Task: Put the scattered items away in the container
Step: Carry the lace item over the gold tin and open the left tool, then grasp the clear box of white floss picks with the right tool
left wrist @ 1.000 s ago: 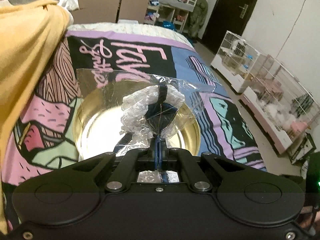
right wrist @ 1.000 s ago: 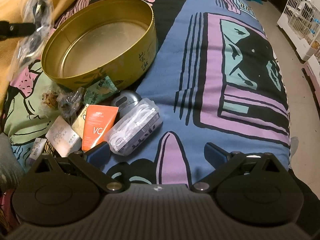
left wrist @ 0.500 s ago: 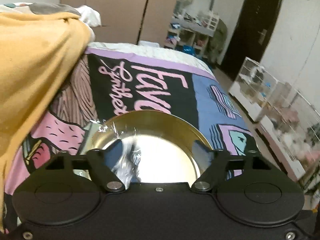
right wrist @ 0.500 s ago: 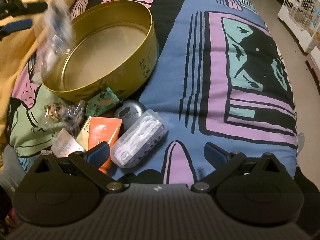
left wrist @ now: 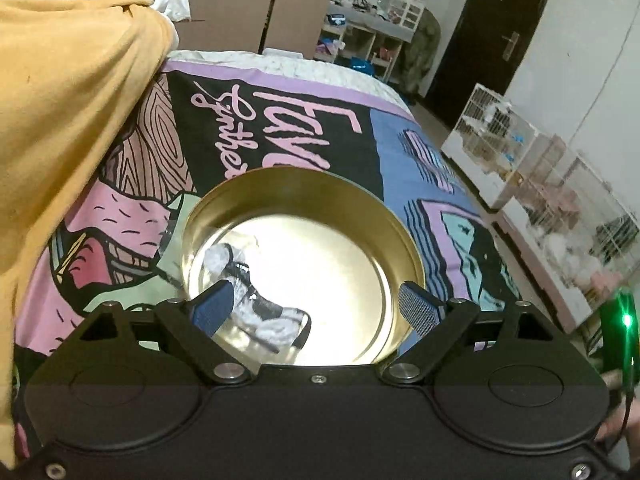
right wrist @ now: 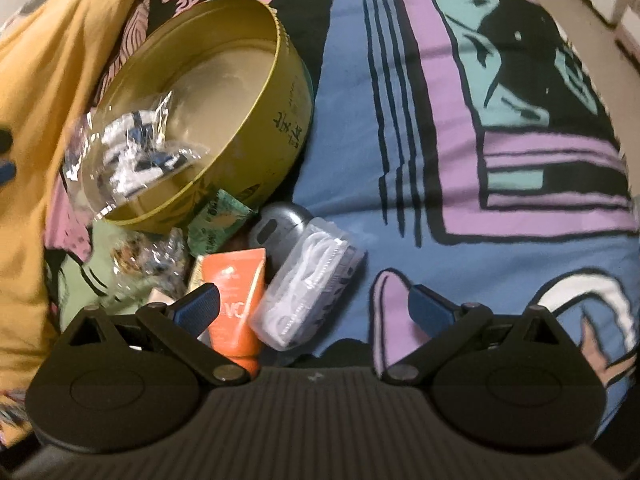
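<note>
Both grippers gaped empty; the orange flat plastic tube (right wrist: 236,300) lay just ahead-left of the right gripper (right wrist: 316,306), long axis pointing toward it, nearer than the left gripper (left wrist: 314,306).

A gold tin (right wrist: 256,148) sits on a blue, purple and black patterned blanket (right wrist: 460,128) beside an orange tube (right wrist: 236,300).

A printed bedspread (left wrist: 304,128) covers the bed, with a yellow blanket (left wrist: 68,92) on its left. White wire cages (left wrist: 532,168) stand on the floor beside a dark door (left wrist: 480,28).
</note>
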A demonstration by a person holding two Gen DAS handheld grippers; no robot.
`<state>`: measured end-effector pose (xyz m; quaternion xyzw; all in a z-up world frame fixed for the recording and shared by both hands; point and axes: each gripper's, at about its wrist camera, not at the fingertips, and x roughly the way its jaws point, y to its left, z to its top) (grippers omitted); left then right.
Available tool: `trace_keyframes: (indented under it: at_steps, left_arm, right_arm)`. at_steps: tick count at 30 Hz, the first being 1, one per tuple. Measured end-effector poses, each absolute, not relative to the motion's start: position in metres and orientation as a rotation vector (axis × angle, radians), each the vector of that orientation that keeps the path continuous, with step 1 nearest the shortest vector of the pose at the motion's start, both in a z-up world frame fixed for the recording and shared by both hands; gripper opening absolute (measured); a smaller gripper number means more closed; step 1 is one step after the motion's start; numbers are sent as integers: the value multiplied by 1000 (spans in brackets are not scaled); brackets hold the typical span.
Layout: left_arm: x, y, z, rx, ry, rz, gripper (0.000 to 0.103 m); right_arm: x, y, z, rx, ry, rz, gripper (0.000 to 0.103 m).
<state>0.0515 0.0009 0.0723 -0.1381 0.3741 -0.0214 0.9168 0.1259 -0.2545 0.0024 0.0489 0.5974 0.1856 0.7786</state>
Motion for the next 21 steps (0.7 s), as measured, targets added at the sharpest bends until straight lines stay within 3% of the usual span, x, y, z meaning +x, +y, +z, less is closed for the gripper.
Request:
trace_keyframes:
  at_steps: [12, 21]
  left_arm:
    - [25, 18, 58, -304, 824, -44, 88]
    - [12, 20, 30, -266, 953, -75, 88]
  right_arm:
    - [134, -250, -14, 172, 1307, 308, 85]
    - [136, -243, -21, 152, 1306, 295, 63]
